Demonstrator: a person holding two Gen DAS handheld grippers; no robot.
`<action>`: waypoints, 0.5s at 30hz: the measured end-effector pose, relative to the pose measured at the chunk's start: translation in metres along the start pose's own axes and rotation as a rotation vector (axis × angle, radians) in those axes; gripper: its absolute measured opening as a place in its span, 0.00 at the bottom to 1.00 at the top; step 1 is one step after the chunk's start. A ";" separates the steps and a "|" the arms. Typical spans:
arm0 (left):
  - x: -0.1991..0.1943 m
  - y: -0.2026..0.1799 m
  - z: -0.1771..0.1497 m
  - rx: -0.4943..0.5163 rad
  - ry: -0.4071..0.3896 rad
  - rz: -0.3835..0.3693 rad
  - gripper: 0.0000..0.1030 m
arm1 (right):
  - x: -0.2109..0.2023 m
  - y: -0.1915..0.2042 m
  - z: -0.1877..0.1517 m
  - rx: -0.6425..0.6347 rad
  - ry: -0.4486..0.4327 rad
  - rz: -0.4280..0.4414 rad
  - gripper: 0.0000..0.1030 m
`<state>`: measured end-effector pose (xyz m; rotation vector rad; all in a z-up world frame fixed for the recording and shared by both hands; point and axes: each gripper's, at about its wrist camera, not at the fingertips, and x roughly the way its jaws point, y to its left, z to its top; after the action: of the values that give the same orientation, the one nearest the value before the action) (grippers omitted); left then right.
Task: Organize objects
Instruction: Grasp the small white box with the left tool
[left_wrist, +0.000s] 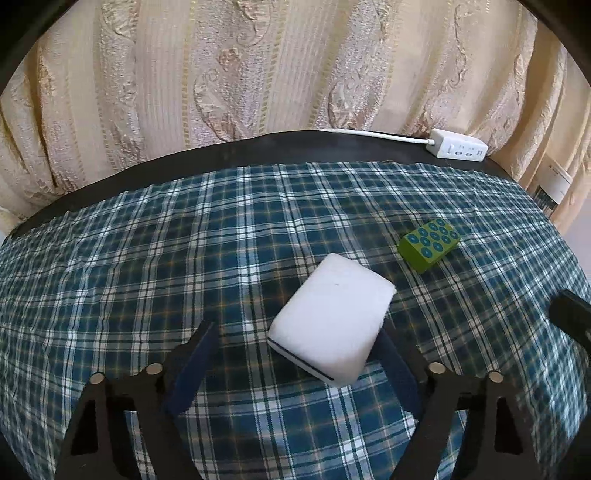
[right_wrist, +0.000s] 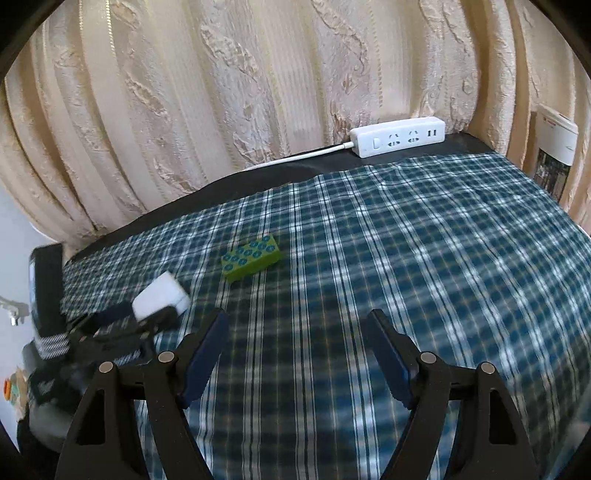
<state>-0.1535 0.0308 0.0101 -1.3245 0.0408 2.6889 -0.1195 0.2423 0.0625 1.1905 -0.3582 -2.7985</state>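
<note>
In the left wrist view the left hand-held gripper (left_wrist: 295, 347) stands open at lower centre; the white rectangular foam sponge with a thin dark stripe (left_wrist: 332, 321) lies between its fingers on the blue-and-white plaid cloth (left_wrist: 147, 258) over the tabletop, touching only the right-hand pad. Toward the right sits the green block printed with blue dots (left_wrist: 429, 243) — no readable writing. At upper right, a white power strip (left_wrist: 458, 147). The right hand-held gripper (right_wrist: 297, 341) is open and empty.
</note>
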 end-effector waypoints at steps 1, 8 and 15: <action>0.000 -0.001 0.000 0.005 0.000 -0.006 0.79 | 0.008 0.000 0.004 0.003 0.007 0.006 0.76; -0.002 -0.006 -0.001 0.041 -0.013 -0.024 0.63 | 0.046 0.010 0.028 0.002 0.046 0.055 0.76; -0.005 -0.007 -0.001 0.042 -0.016 -0.033 0.59 | 0.076 0.023 0.042 -0.027 0.079 0.092 0.76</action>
<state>-0.1491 0.0369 0.0135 -1.2803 0.0731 2.6554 -0.2032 0.2149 0.0434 1.2413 -0.3589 -2.6620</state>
